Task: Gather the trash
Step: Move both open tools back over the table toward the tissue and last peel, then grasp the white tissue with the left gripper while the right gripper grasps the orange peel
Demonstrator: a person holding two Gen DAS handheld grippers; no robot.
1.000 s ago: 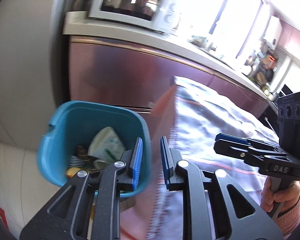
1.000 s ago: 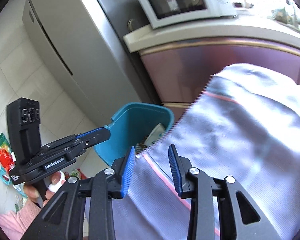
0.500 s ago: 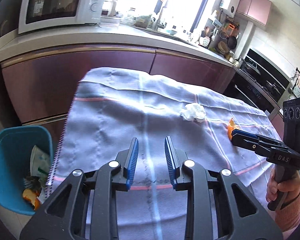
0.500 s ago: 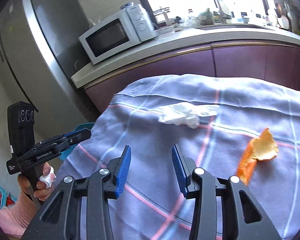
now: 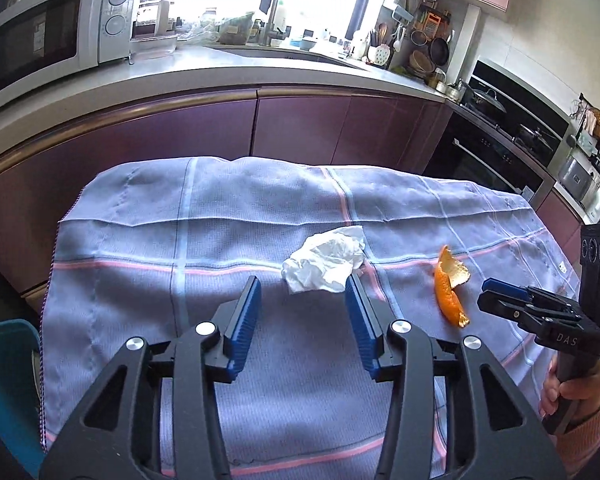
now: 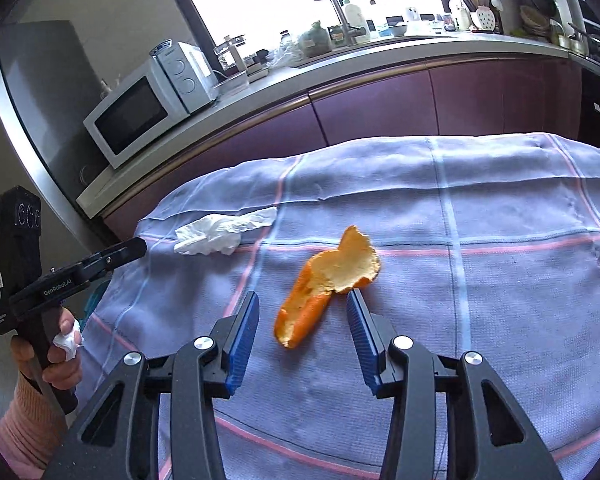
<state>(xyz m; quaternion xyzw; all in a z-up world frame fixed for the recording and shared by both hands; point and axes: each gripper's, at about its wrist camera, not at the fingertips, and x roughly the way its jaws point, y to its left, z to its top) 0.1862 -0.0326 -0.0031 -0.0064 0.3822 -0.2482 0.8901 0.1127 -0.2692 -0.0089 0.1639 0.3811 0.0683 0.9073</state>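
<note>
A crumpled white tissue (image 5: 324, 262) lies on the checked blue-grey cloth (image 5: 220, 248); it also shows as the tissue (image 6: 220, 232) at left in the right wrist view. My left gripper (image 5: 302, 292) hovers just short of it, jaws opening, nothing pressed between the pads. An orange peel (image 6: 324, 284) lies in front of my right gripper (image 6: 302, 308), whose jaws are opening with the peel's near end between the tips, untouched. The peel (image 5: 450, 284) and right gripper (image 5: 500, 296) appear at right in the left wrist view. A teal bin (image 5: 4, 380) stands at the lower left.
A purple kitchen cabinet run (image 5: 300, 128) with a cluttered worktop stands behind the table. A white microwave (image 5: 48, 32) sits at its left, a black oven (image 5: 496, 148) at right. A person's hand in a pink sleeve (image 6: 32, 420) holds the left gripper handle.
Both grippers swung away from the teal bin to the cloth-covered table and their jaws widened. The tissue and the peel came into view and now lie just ahead of the fingertips.
</note>
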